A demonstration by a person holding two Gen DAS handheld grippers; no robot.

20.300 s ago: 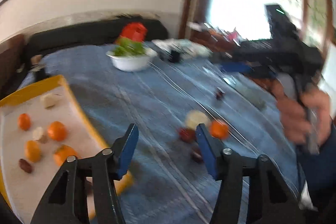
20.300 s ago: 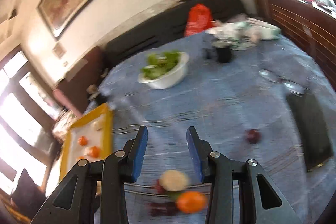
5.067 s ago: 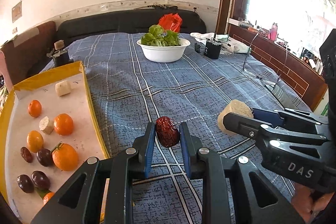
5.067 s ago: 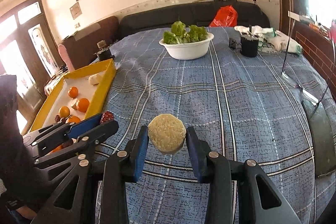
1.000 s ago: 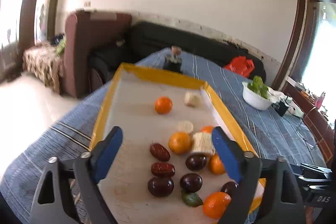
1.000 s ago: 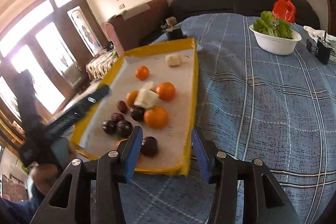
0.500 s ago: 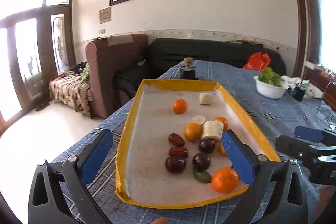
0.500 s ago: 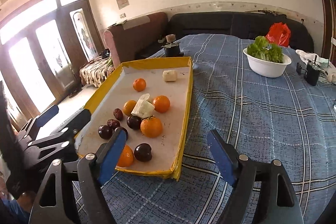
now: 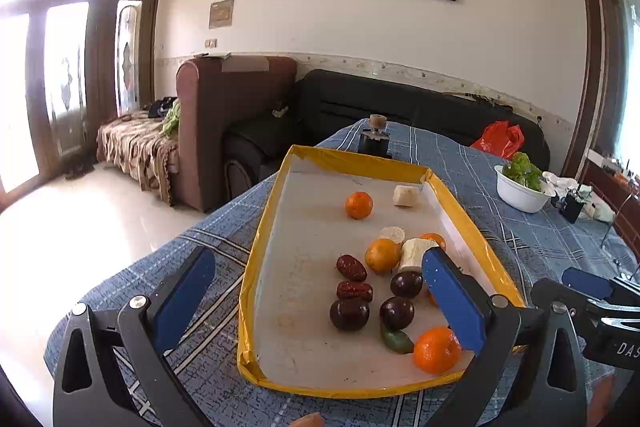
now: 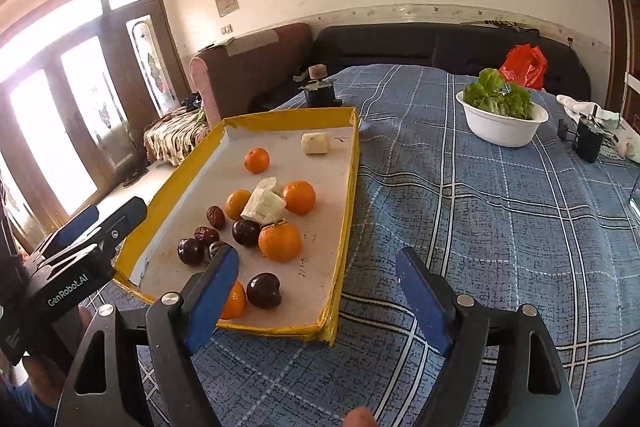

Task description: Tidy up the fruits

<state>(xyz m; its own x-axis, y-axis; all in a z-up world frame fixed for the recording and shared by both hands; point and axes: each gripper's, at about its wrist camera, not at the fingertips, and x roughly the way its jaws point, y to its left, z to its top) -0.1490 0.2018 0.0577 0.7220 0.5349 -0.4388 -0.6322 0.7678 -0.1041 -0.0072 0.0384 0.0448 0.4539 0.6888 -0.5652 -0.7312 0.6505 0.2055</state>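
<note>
**Fruits gathered in the tray, both tools just emptied**

Starting at the left with the left gripper: jaws just been opening, now spread as wide as they go, nothing between the pads. Hovering over the near end of the yellow-rimmed tray. Gone from that grip since 5 seconds ago: the red date, now lying beside a 2nd one in the pair of red dates on the tray floor.

Moving across the tray: dark plums just beside the dates, at least 5 oranges scattered from the near end to the far end, 3 pale chunks, the biggest pale chunk leaning between 2 oranges. Carried by the right tool 5 seconds ago, released now.

On to the right gripper: jaws also just been opening, wide now, empty, poised over the tray's near right corner.

Further right, only blue checked cloth. No loose fruit in sight there, so by the look of it sorting close to finished.

Around the edges: a dark holder touching the tray's far rim, a white bowl of greens well apart, a small black box beyond. Nothing blocking either tool.
</note>
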